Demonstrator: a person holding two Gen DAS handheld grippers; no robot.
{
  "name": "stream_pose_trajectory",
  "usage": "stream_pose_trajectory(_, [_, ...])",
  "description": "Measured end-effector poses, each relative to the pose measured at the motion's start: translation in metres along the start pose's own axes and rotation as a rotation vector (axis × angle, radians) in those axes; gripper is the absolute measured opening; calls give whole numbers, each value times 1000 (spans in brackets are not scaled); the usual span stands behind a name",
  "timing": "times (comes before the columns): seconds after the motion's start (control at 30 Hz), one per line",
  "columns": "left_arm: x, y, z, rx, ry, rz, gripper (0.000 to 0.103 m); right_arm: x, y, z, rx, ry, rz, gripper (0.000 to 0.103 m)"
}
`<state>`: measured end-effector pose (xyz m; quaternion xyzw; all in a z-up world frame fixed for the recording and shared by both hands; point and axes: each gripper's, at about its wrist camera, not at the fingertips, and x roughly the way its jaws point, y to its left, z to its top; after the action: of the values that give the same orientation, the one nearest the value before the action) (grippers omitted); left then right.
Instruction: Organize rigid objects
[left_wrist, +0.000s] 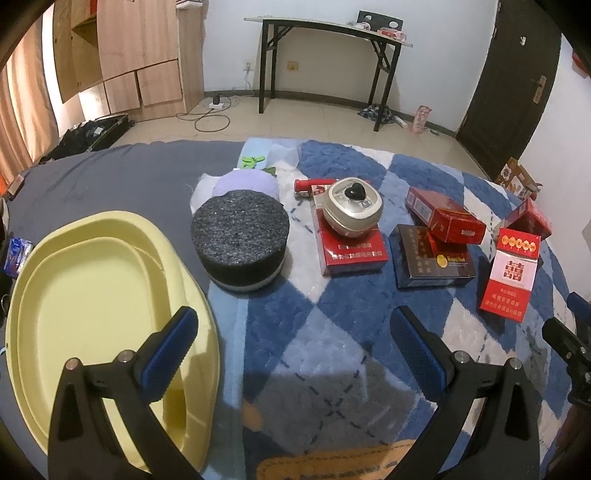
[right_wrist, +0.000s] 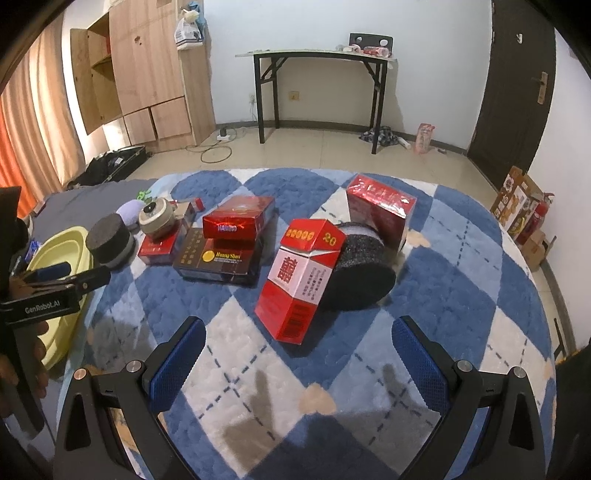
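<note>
Nearest, left gripper (left_wrist: 291, 347) and right gripper (right_wrist: 299, 354) spread wide, holding nothing, above blue-and-white diamond-patterned plush blanket (right_wrist: 461, 295). Beside left: pale yellow oval plastic tray (left_wrist: 92, 251). Beyond: tilted red-and-white cigarette pack (right_wrist: 299, 277) leaning on toppled black foam cylinder (right_wrist: 362, 273), seen only from right wrist. Farther: black-legged folding table (right_wrist: 317, 55) against white wall.

Open stretch of blue-and-white checkered blanket (right_wrist: 258, 369) directly ahead of both grippers, unobstructed up to the red-and-white cigarette pack (right_wrist: 299, 280). Behind it, touching, a black foam cylinder (right_wrist: 360, 273) on its side, blocking access to the tilted red box (right_wrist: 380, 206). Narrow gap between pack and stacked boxes (right_wrist: 225, 247). At left, yellow tray (left_wrist: 92, 280) interior bare; upright black foam disc (left_wrist: 240, 243) just beside its rim.
</note>
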<state>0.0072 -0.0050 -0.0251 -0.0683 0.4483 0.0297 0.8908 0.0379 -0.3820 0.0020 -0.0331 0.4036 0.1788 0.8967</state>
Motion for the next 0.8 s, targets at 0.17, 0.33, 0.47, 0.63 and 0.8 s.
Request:
stream_pose_trajectory(0.17, [2,0,0,-3,11,-9,103,1,1,1,-5,-2,12,103])
stream_pose_trajectory(0.33, [-2,2,6,40,7,-14,103,2,-1,0,1,2,29,103])
stream_pose_trajectory(0.47, [-11,29,23,23,2,-83,103,0,-8,1,47,-1,42,103])
stream_pose_trajectory(0.63, [-12,62,32,-66,27,-74,103,-1,-16,2,83,-5,64,103])
stream_pose_trajectory(0.8, [4,58,31,-101,52,-66,103,0,-38,4,171,2,128,103])
